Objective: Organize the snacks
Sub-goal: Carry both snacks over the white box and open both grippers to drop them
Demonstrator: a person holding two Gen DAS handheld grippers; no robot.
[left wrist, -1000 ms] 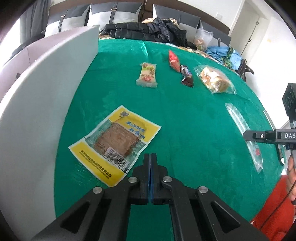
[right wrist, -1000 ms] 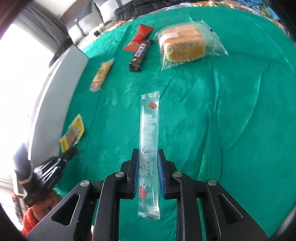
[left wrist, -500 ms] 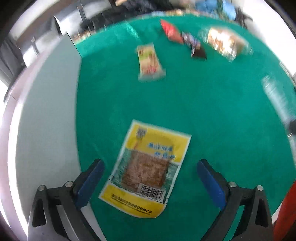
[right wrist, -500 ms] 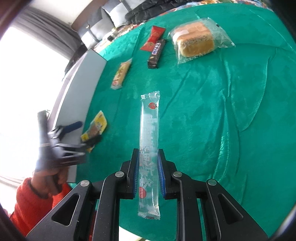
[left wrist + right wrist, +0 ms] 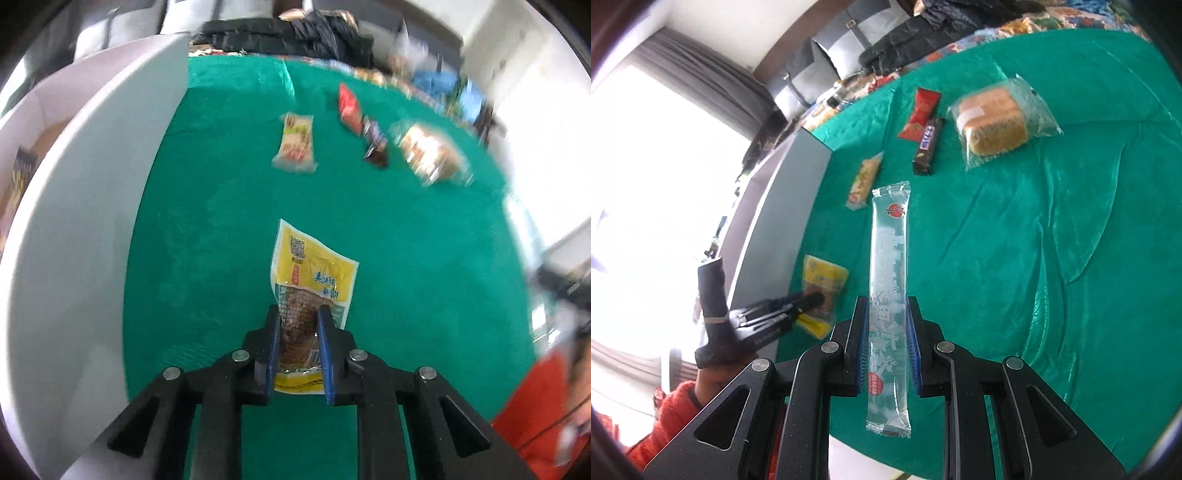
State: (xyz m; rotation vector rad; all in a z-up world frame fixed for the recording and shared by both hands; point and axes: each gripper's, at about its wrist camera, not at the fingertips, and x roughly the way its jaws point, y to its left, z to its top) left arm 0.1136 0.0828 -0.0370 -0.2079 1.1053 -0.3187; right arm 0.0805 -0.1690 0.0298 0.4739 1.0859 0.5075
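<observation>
Left tongs (image 5: 298,325) have just been closing – now clamped on a crinkly yellow pouch (image 5: 312,280); right tongs (image 5: 886,325) pinch a long clear sachet (image 5: 889,295) over green velvety tabletop (image 5: 1052,240).

Daylit, bright. Right wrist view: window (image 5: 657,206) left of the jaws blown out to white; glare sheen on the green cloth (image 5: 1052,229) right of the jaws, its folds throwing soft shadows. Sharp focus there. Left wrist view: motion blur, strongest far beyond and right of the jaws; overexposed white patch at right. Both fisheye, edges bent, corners black.
</observation>
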